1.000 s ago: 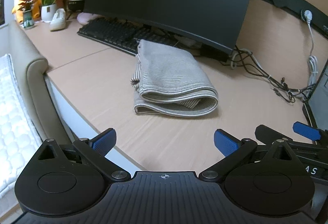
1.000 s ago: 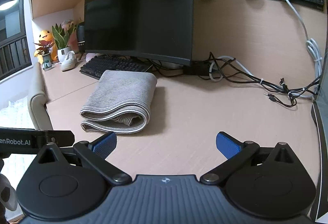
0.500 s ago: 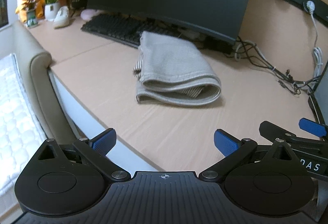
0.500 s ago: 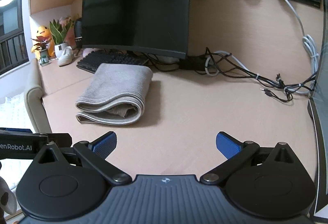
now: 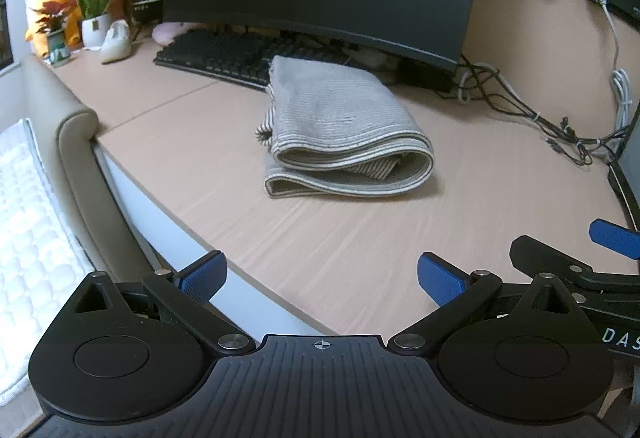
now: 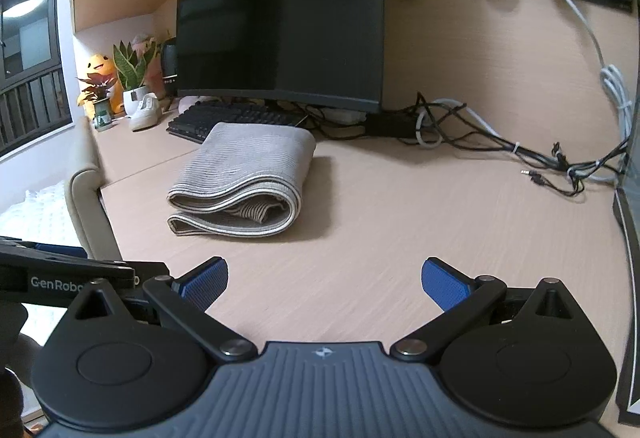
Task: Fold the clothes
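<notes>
— Where is the garment?
— The folded striped cloth (image 5: pixel 344 129) lies mid-desk (image 5: pixel 340 250), its far edge near the keyboard (image 5: pixel 224 57).
— And the grippers?
— Left gripper (image 5: pixel 320 276) and right gripper (image 6: pixel 324 280) hang released, empty, well short; monitor (image 6: pixel 280 33) top cut off.

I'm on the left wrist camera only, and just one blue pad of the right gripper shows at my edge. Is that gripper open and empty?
Observer: Yes. In the right wrist view the right gripper is open. Its pads are spread wide, with only bare desk between them.
Operator: Where does the folded cloth sit from that side?
Observer: The folded cloth lies ahead and to the left of that gripper, well apart from it. Its rounded fold faces right and its layered open ends face the camera.
</notes>
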`<state>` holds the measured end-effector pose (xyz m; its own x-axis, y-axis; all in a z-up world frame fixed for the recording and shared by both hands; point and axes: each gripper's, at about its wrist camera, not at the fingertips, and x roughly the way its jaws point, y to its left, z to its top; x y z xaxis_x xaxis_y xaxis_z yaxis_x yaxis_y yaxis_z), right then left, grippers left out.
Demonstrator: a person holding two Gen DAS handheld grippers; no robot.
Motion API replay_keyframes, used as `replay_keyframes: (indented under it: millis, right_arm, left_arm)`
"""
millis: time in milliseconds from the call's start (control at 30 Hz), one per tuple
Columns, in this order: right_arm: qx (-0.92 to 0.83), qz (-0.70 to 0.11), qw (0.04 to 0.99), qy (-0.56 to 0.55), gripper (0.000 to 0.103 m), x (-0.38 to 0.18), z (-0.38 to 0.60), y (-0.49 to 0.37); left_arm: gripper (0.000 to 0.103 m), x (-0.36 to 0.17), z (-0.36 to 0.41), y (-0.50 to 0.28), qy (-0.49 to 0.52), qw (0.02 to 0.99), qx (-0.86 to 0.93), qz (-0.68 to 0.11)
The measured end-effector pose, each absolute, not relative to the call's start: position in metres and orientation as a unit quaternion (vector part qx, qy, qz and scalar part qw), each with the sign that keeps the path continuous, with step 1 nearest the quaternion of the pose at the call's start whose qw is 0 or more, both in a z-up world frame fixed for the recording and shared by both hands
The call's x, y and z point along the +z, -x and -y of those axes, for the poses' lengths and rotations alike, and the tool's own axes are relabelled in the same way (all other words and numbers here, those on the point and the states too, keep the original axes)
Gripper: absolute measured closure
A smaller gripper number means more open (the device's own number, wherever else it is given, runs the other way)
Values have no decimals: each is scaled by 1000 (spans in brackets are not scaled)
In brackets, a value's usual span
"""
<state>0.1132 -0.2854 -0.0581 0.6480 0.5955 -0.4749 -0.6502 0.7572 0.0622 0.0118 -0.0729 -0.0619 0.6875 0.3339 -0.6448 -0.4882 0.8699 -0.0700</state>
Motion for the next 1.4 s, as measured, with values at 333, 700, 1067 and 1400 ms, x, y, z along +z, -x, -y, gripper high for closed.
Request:
replay_keyframes:
  millis: [333, 700, 1067, 1400]
  right_arm:
    - [317, -256, 911, 58, 0, -62, 286, -121]
    - [319, -266, 908, 54, 0, -64, 286, -120]
    - [320, -269, 906, 56, 0, -65, 285, -118]
    - [320, -267, 907, 59, 0, -64, 284, -116]
  left_arm:
    - [0, -60, 73, -10, 117, 915, 214, -320]
    - [0, -63, 72, -6, 137, 912, 207, -325]
    - [0, -63, 73, -4, 128, 913, 212, -323]
    - [0, -62, 74, -2, 132, 912, 214, -323]
